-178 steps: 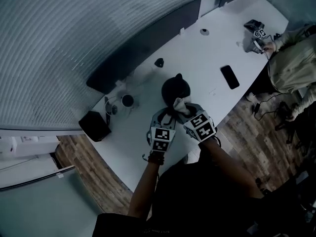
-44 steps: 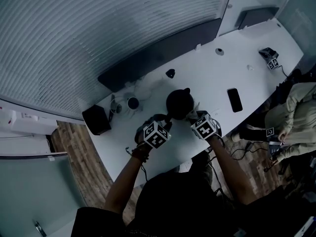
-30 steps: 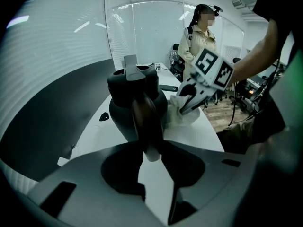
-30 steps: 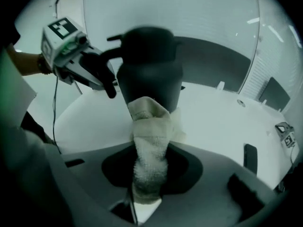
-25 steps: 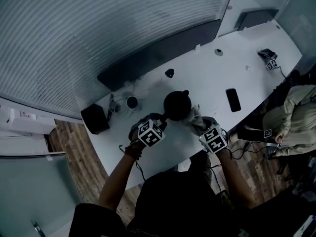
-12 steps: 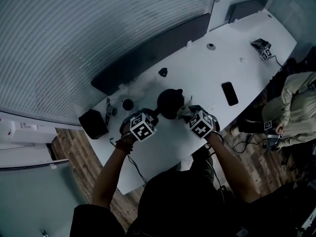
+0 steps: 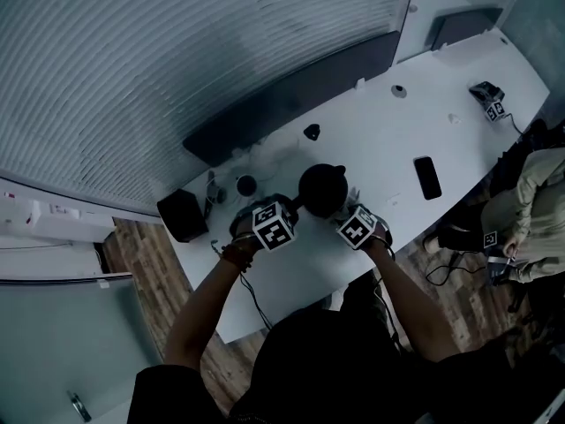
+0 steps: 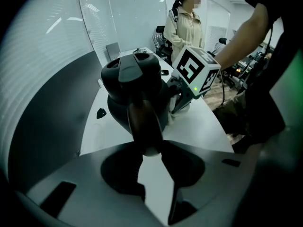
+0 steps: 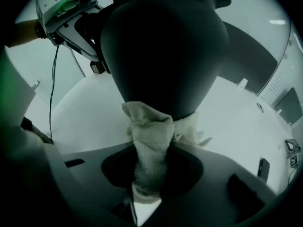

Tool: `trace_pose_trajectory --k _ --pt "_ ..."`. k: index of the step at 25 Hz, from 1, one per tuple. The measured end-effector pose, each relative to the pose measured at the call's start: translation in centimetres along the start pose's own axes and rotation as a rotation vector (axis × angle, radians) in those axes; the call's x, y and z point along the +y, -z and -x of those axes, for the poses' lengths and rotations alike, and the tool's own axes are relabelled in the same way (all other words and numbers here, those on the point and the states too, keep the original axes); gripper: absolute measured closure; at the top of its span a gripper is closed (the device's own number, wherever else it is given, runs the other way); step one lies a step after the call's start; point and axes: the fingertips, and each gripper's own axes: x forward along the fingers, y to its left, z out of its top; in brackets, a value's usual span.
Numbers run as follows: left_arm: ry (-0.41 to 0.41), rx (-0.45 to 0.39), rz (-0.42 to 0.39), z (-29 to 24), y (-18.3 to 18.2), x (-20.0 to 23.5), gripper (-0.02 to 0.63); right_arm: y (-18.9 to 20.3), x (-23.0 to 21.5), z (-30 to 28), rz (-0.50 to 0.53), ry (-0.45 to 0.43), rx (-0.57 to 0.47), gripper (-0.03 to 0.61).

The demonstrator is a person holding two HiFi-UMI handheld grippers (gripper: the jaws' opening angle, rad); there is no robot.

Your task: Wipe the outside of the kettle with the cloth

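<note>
A black kettle point(image 7: 322, 189) stands on the white table point(image 7: 388, 140). My left gripper point(image 7: 287, 215) is at its left, shut on the kettle's handle point(image 8: 143, 126), which runs down between the jaws in the left gripper view. At the kettle's near right side my right gripper point(image 7: 347, 218) is shut on a pale cloth point(image 9: 149, 143). The bunched cloth presses against the lower wall of the kettle point(image 9: 163, 51). In the right gripper view the left gripper's cube point(image 9: 66, 4) shows beyond the kettle.
A phone point(image 7: 427, 177) lies to the right on the table. A cup point(image 7: 245, 185) and a black box point(image 7: 183, 215) are at the left, a small dark object point(image 7: 310, 132) behind the kettle. Another marker cube point(image 7: 491, 104) sits far right. A person point(image 7: 540, 210) stands by the table's right end.
My right gripper with the cloth has come back in from the near right to the kettle's side. The left gripper has stayed on the handle. The head view has shifted.
</note>
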Motion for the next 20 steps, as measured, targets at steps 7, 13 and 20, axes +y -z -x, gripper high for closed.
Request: trace_pose_trajectory --k 7,13,20 --pt "0.015 0.056 0.004 0.0 0.1 0.0 0.488 0.1 -1.0 4.0 -0.043 -0.036 -0.178 0.471" --pt "0.026 0.102 -0.006 0.0 0.1 -0.1 0.488 -3.8 -3.6 13.5 0.093 0.008 -0.337 0.471" --pt "0.019 0.195 -0.035 -0.4 0.0 -0.1 0.488 -6.5 -3.2 10.9 0.343 0.003 -0.26 0.471"
